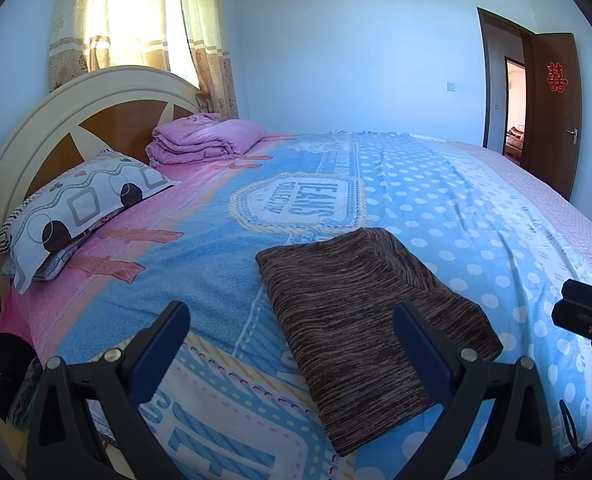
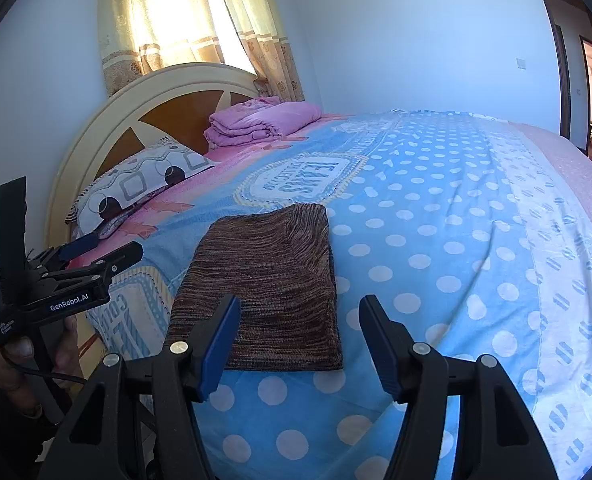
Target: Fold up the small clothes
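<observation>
Garment: the brown, finely striped knitted piece of clothing (image 1: 370,320) lies flat on the blue polka-dot bedspread (image 1: 476,208), already folded into a neat oblong, nothing on top of it.
My left gripper (image 1: 291,344): jaws wide apart and empty; the near end of the garment shows between the blue pads, but neither pad presses on it.
My right gripper (image 2: 300,340): jaws about half open and empty, hanging just short of the garment's near edge, apart from the cloth.
Direction: the garment lies straight ahead of both grippers and a little below them.
Long axis: it runs away from me, up the bed towards the patterned pillow (image 1: 83,208) and the cream-and-wood headboard (image 1: 55,128).
Nearer hand: I judge the left, since the near corner already sits between its fingers.
Stage: folding looks about finished; another fold would mean lifting the near short edge towards the far one.
</observation>
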Demonstrator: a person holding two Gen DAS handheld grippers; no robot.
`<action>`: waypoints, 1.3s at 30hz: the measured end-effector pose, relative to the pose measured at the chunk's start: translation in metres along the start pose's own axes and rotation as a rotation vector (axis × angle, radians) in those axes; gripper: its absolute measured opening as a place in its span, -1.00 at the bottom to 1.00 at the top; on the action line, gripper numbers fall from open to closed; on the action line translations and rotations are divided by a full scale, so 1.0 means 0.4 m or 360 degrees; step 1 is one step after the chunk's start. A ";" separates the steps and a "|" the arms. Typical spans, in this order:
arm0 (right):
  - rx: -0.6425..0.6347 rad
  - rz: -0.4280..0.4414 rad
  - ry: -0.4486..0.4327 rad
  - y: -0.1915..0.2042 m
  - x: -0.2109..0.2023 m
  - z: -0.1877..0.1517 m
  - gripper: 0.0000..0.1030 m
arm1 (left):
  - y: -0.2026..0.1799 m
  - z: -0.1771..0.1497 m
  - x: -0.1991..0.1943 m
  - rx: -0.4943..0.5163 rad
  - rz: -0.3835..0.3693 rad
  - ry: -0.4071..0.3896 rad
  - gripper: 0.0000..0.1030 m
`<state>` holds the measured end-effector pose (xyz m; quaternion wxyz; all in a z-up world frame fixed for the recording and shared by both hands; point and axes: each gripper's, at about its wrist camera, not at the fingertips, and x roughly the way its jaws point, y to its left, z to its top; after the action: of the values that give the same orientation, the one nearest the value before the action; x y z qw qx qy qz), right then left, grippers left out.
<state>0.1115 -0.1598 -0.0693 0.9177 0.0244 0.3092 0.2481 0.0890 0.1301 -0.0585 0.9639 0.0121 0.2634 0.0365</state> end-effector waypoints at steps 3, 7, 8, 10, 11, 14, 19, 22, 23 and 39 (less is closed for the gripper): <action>0.0002 0.0002 0.0008 -0.001 0.001 -0.001 0.22 | 0.000 0.000 0.000 0.0000 0.0001 0.0000 1.00; 0.0001 0.0002 0.0008 0.001 0.001 -0.001 0.22 | -0.001 0.000 0.000 0.0001 0.0003 0.0001 1.00; 0.0002 0.0001 0.0009 0.001 0.001 -0.001 0.22 | 0.000 0.000 0.000 0.0001 0.0001 0.0001 1.00; 0.0002 0.0002 0.0011 0.001 0.001 -0.002 0.22 | -0.001 0.000 0.000 0.0004 0.0001 0.0001 1.00; 0.0002 0.0001 0.0010 0.001 0.001 -0.003 0.22 | -0.001 0.000 -0.001 0.0006 0.0002 0.0001 1.00; -0.0003 0.0002 0.0004 0.000 0.000 -0.003 0.22 | -0.001 -0.001 -0.001 0.0006 -0.0005 0.0003 1.00; -0.0020 -0.0004 -0.0031 0.003 -0.009 -0.001 0.22 | -0.002 -0.002 0.003 0.0023 -0.0024 0.0021 1.00; -0.0031 -0.0005 -0.0065 0.006 -0.018 0.001 0.22 | -0.004 -0.002 0.001 0.0037 -0.0047 0.0020 1.00; -0.0036 -0.0004 -0.0082 0.007 -0.023 0.002 0.22 | -0.004 -0.003 -0.001 0.0038 -0.0041 0.0017 1.00; -0.0107 0.0011 -0.0180 0.034 -0.055 0.007 0.23 | 0.023 0.007 0.004 -0.0009 0.0016 0.0020 1.00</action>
<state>0.0920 -0.1579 -0.0521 0.9331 0.0085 0.2483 0.2599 0.0911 0.1394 -0.0566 0.9620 0.0105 0.2694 0.0422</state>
